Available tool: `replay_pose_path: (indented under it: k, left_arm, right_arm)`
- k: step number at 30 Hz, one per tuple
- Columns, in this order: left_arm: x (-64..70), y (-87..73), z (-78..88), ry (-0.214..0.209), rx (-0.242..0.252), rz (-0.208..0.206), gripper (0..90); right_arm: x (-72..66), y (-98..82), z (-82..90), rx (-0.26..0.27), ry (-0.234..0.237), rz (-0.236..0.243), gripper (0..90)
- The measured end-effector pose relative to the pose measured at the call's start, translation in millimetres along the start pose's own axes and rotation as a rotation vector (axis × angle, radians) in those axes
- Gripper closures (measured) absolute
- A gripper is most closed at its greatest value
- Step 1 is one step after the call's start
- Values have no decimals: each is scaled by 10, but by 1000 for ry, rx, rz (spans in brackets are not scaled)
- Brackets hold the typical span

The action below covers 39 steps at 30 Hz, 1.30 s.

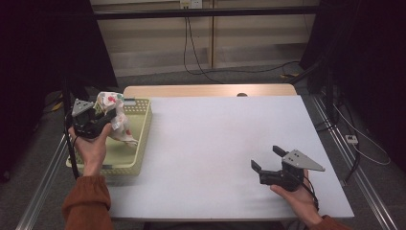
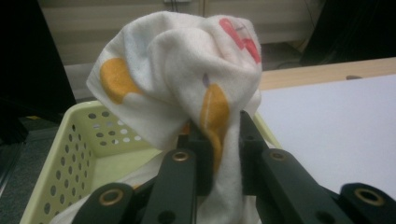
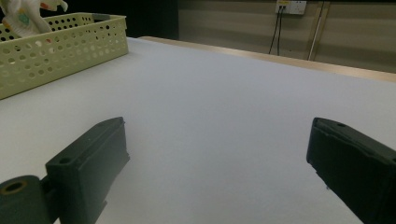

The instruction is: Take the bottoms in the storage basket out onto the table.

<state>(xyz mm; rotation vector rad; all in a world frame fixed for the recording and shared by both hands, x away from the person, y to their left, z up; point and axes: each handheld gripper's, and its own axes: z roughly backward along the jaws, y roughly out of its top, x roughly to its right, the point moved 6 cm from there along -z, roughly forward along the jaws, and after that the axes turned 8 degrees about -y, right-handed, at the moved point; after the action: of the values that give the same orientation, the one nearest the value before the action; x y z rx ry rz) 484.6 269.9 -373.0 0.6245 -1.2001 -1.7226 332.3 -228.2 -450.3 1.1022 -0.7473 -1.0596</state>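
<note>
Left tool (image 1: 107,119) is clamped tight on a bunched white cloth (image 1: 115,115) with orange and red print, held up over the pale yellow perforated basket (image 1: 139,143) at the left edge of the tabletop (image 1: 220,143). In the left gripper view the cloth (image 2: 187,79) is pinched between the black jaws, most of it balled up above them and a tail hanging down toward the basket (image 2: 79,154) floor. Right tool (image 1: 263,158) sits low over the tabletop near the front right, jaws wide apart, nothing between them; the right gripper view shows bare tabletop (image 3: 224,107) ahead and the basket (image 3: 60,46) far off to its left. Judgement: the step looks like carrying the cloth between basket and tabletop, direction can't be told from this alone. To do it well: keep the pinch firm, since the grip is on a thin fold and the bulk sits top-heavy above it. Lift high enough that the dangling tail clears the basket rim and doesn't snag the holes. Move slowly sideways, no swinging. Right tool should stay open and ready to catch a loose corner for spreading.
</note>
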Motion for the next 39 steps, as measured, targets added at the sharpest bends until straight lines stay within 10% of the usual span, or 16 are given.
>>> replay_pose_path:
  k: [39]
  left_arm:
    - [180, 355, 402, 3, 298, -74, 814]
  right_arm:
    - [2, 11, 14, 7, 3, -5, 51]
